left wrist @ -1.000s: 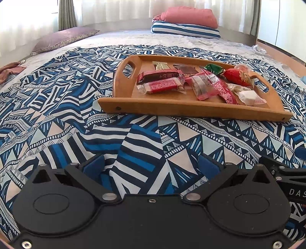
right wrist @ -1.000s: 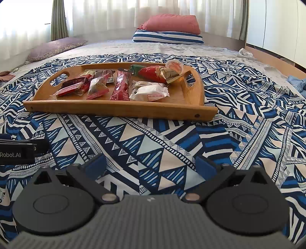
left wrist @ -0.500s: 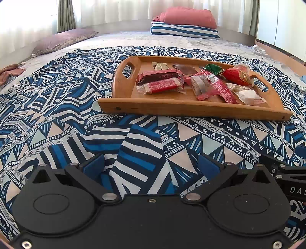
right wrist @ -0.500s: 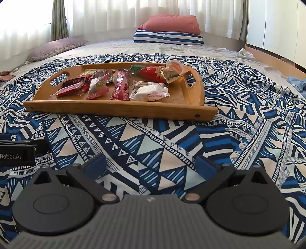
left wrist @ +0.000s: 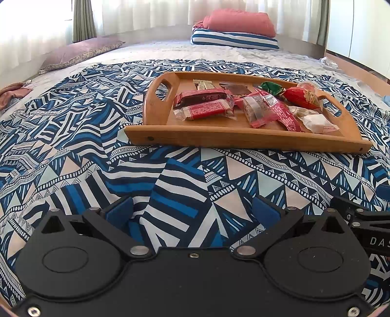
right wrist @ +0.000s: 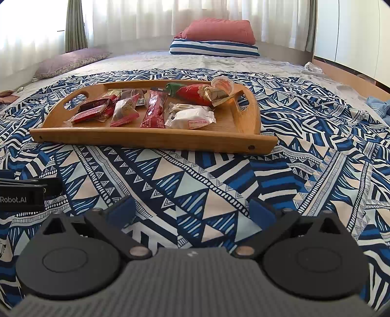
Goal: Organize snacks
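Two hand-held grippers, yours, nearest: left hand-held gripper (left wrist: 192,209) with blue pads (left wrist: 120,211) spread wide, holding nothing; right hand-held gripper (right wrist: 192,209) likewise spread and empty. Both hang low over the patterned blue bedspread (right wrist: 195,185). Ahead of you, well apart from both: one wooden tray (right wrist: 151,140) with cut-out handles, resting on the bedspread. Contents, all snacks inside the tray: red wrapped bars (left wrist: 207,109) at its left end; long red packet (right wrist: 154,111) mid-tray; white wrapped cake (right wrist: 192,118); red strawberry-shaped packet (right wrist: 195,95) towards the right handle. Farthest: striped pillow (right wrist: 214,48) under a pink pillow (right wrist: 219,30), curtains (right wrist: 170,17) behind.
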